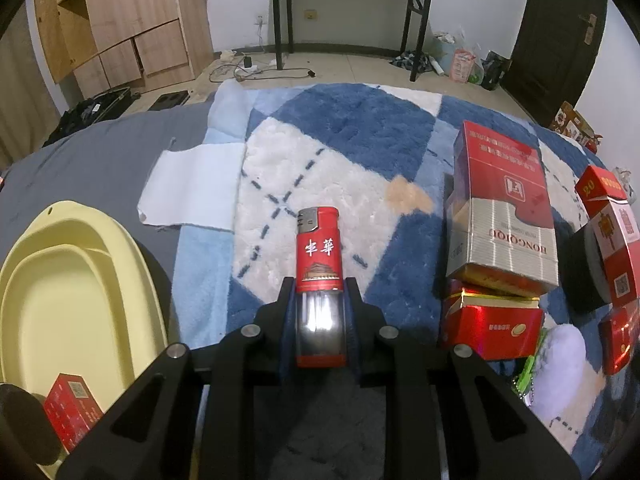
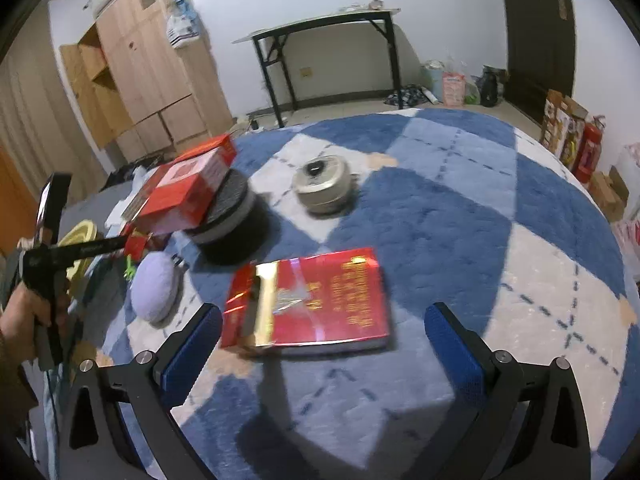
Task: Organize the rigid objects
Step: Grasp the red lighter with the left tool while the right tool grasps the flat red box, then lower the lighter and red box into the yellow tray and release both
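Note:
My left gripper (image 1: 319, 284) is shut on a red lighter (image 1: 319, 256), which stands out forward from between its pads above the blue and white rug (image 1: 352, 128). A yellow basin (image 1: 60, 280) lies to its left, with a small red box (image 1: 72, 408) inside. In the right wrist view my right gripper (image 2: 324, 314) is open, and its blue pads (image 2: 192, 344) touch nothing. A flat red cigarette pack (image 2: 320, 300) lies on the rug just ahead, between the fingertips. At the far left of that view a person's hand (image 2: 20, 320) holds the left gripper tool.
A red and silver carton (image 1: 502, 216) rests on another red pack (image 1: 492, 328) to the right. A red box (image 2: 184, 188) leans on a black round container (image 2: 236, 232). A round metal tin (image 2: 324, 188) and a lilac puff (image 2: 156, 288) lie nearby.

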